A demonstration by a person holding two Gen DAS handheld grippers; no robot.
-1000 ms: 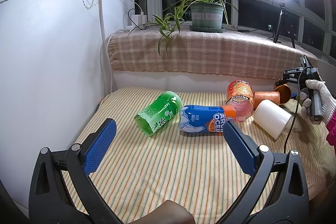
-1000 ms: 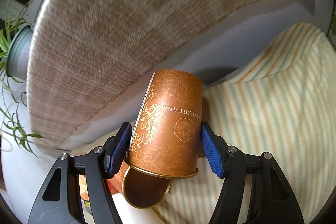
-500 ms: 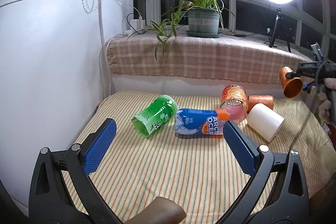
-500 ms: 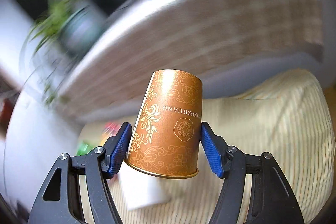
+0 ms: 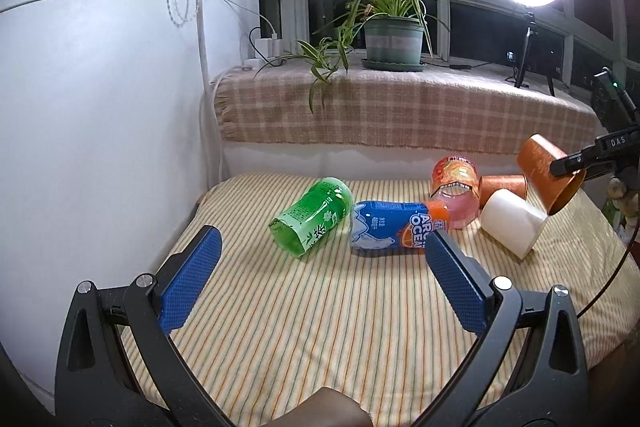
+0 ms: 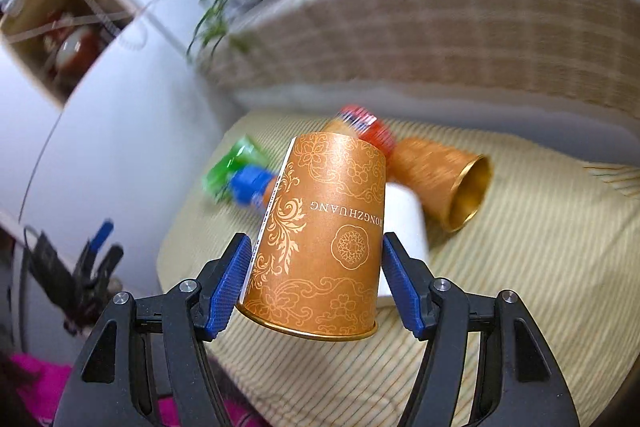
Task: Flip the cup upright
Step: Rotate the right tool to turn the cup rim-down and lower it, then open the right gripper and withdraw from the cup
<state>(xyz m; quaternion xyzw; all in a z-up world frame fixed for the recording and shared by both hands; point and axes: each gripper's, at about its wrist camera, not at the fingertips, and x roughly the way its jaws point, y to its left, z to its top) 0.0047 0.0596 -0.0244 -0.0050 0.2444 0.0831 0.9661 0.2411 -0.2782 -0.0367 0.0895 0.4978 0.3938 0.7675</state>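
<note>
My right gripper (image 6: 316, 281) is shut on an orange patterned paper cup (image 6: 320, 243), base pointing away, rim toward the camera. In the left wrist view the same cup (image 5: 544, 171) hangs tilted above the table's far right, held by the right gripper (image 5: 576, 163). A second orange cup (image 6: 436, 179) lies on its side on the striped cloth; it also shows in the left wrist view (image 5: 504, 187). A white cup (image 5: 512, 223) lies on its side beside it. My left gripper (image 5: 320, 287) is open and empty over the near part of the table.
A green bottle (image 5: 312, 219), a blue bottle (image 5: 392, 227) and a pink-labelled jar (image 5: 456, 191) lie mid-table on the striped cloth (image 5: 320, 307). A white wall stands left. A checked ledge (image 5: 400, 115) with a potted plant and a ring light runs along the back.
The right gripper lifted the orange cup off the table and swung it round, so it now faces the table. The left gripper stayed almost still.
</note>
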